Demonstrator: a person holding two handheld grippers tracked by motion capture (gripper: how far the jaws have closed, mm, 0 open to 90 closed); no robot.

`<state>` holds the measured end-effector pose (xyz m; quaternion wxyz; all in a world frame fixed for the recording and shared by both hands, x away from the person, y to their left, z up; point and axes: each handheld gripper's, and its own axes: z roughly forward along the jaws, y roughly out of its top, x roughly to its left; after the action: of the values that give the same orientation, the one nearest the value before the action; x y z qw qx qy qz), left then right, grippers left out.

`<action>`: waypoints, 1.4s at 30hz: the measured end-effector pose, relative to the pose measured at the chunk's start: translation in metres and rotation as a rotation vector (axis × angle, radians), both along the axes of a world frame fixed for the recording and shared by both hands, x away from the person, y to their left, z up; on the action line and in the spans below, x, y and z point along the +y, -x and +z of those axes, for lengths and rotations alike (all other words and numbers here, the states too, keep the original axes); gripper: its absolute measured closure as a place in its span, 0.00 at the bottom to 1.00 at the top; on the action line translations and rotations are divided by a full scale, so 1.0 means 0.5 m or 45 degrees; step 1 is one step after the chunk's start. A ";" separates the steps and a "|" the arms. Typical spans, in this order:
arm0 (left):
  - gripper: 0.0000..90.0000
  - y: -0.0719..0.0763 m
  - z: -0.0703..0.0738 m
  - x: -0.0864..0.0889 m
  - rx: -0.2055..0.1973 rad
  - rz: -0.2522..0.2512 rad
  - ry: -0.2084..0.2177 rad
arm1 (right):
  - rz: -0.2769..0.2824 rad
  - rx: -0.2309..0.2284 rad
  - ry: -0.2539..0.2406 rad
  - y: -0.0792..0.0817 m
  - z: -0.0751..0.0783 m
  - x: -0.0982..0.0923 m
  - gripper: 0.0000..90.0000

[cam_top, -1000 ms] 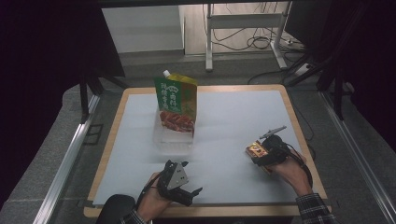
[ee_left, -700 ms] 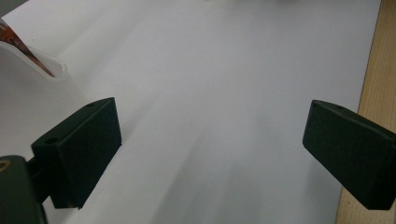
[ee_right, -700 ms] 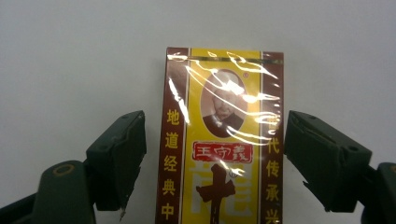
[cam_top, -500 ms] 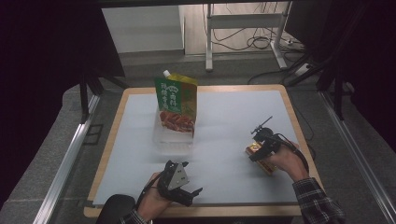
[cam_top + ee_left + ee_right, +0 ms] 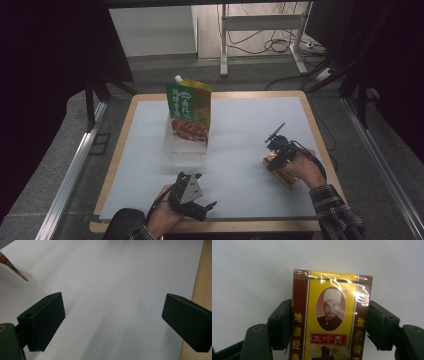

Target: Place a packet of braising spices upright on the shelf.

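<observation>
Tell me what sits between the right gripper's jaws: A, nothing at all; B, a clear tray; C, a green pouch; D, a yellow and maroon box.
D: in the right gripper view the yellow and maroon box sits between the jaws of the right gripper, both against its sides; the jaws have just been closing on it. The green pouch stands far off in its clear tray.

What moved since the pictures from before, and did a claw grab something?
The right gripper slid toward the person along the table's right side, and its jaws have just been closing onto the yellow box. The left gripper, still open, and the green pouch stayed put.
</observation>
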<state>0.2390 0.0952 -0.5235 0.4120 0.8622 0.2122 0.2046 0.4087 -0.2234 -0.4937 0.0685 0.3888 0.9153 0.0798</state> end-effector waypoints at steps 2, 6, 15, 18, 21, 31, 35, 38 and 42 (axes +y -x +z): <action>0.05 0.000 0.000 0.000 -0.001 0.001 0.000 | -0.003 -0.001 0.003 0.002 0.001 0.001 0.35; 0.05 0.000 0.000 0.000 -0.004 0.004 0.002 | -0.015 -0.080 -0.056 0.008 0.020 -0.008 0.35; 0.05 0.001 0.001 0.000 -0.007 0.006 -0.001 | -0.013 -0.221 -0.240 0.025 0.052 -0.027 0.35; 0.05 0.001 0.001 0.000 -0.007 0.007 -0.004 | -0.014 -0.270 -0.272 0.030 0.054 -0.034 0.35; 0.05 0.001 0.001 0.000 -0.008 0.007 -0.002 | -0.019 -0.315 -0.308 0.035 0.059 -0.038 0.36; 0.05 0.001 -0.001 -0.001 -0.007 0.017 -0.005 | -0.007 -0.446 -0.487 0.049 0.078 -0.039 0.36; 0.05 0.000 -0.001 -0.001 -0.005 0.021 -0.001 | 0.003 -0.465 -0.518 0.051 0.084 -0.034 0.36; 0.05 0.000 -0.001 0.000 -0.003 0.023 0.003 | 0.025 -0.484 -0.547 0.052 0.090 -0.027 0.35; 0.05 0.000 0.000 0.000 -0.003 0.023 0.008 | 0.028 -0.498 -0.570 0.052 0.091 -0.024 0.36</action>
<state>0.2390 0.0952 -0.5236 0.4131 0.8586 0.2202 0.2088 0.3825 -0.2353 -0.4480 0.1552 0.3615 0.8486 0.3538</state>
